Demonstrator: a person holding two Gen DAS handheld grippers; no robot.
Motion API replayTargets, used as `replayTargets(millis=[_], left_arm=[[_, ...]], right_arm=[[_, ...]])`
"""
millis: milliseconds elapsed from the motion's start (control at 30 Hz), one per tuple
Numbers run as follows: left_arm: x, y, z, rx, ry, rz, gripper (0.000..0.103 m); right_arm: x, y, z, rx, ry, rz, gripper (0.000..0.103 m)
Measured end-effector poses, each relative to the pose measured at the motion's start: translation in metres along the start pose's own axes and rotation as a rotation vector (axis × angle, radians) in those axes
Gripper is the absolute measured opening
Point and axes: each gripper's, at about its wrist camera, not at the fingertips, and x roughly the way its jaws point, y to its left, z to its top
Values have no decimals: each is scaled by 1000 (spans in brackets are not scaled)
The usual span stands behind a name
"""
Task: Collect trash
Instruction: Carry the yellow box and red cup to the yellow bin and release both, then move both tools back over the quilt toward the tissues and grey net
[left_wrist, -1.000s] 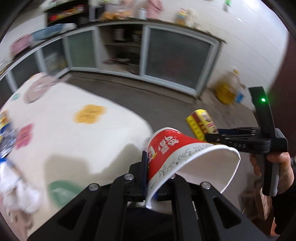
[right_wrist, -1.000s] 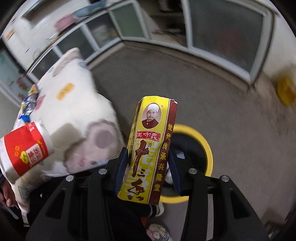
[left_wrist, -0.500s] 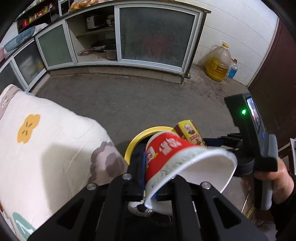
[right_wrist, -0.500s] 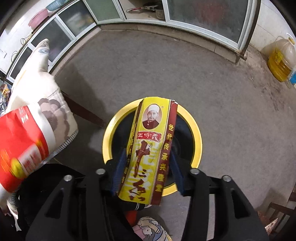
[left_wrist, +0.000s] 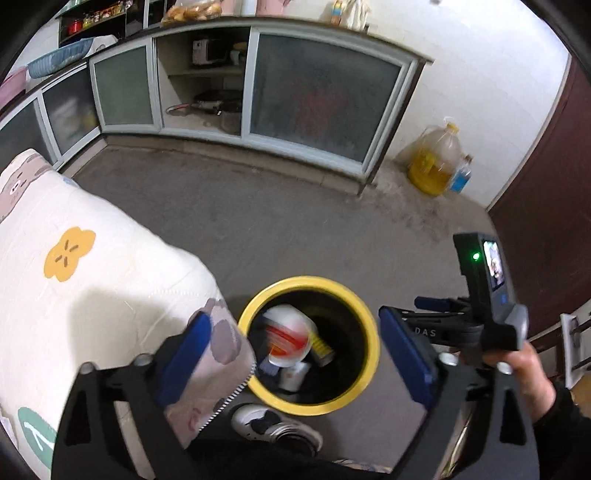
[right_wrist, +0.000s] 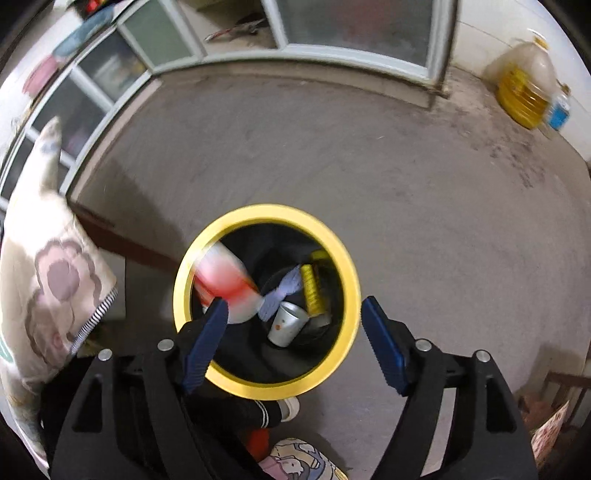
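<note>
A yellow-rimmed black trash bin (left_wrist: 369, 332) (right_wrist: 343, 258) stands on the floor beside the table. My left gripper (left_wrist: 295, 332) is open and empty above it. My right gripper (right_wrist: 295, 328) is open and empty above it too. The red and white paper cup (left_wrist: 286, 332) (right_wrist: 225, 284) is blurred, falling inside the bin. The yellow box (left_wrist: 321, 345) (right_wrist: 310, 288) lies inside the bin with a small white cup (right_wrist: 286, 325) and a bluish wrapper (right_wrist: 280, 293).
A table with a flower-print cloth (left_wrist: 74, 277) (right_wrist: 48, 280) is to the left of the bin. Glass-door cabinets (left_wrist: 314, 99) line the far wall. An oil jug (left_wrist: 436, 162) (right_wrist: 524, 88) stands in the corner. A shoe (left_wrist: 273, 428) is by the bin.
Both grippers opened over the bin. The red cup left my left gripper and the yellow box left my right gripper; both dropped into the bin.
</note>
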Motion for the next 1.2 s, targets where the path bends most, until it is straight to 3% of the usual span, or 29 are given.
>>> replayTargets(millis=[167,300,433,533,600,767,967,1100,1200], left_arm=[[-34,-2,-2,10,-88,-57,95],[-73,10,-13,-21,-179,-133,95],[-125,45,-42,-87,-285,-142,95],[-159,82,-68,-153,-336,-97,95],[-183,112,-94,-207,-363,-31,95],[-239,187,-162,-375,-385,269,95],[-294,260,-221,-548,-363,623,95],[-311,289,-241,-613,-307,768,95],[-315,314,-254,-679,-283,778,95]], right_arm=[[-40,-9,-2,34,-133,20,71],[-78,6,-2,3,-268,120,76],[-112,42,-1,-111,-389,233,81],[-135,86,-9,-245,-468,321,84],[-146,119,-15,-338,-492,392,84],[-154,212,-34,-572,-483,512,85],[-136,338,-56,-762,-331,662,84],[-121,405,-66,-844,-270,695,84],[-111,438,-69,-869,-230,708,82]])
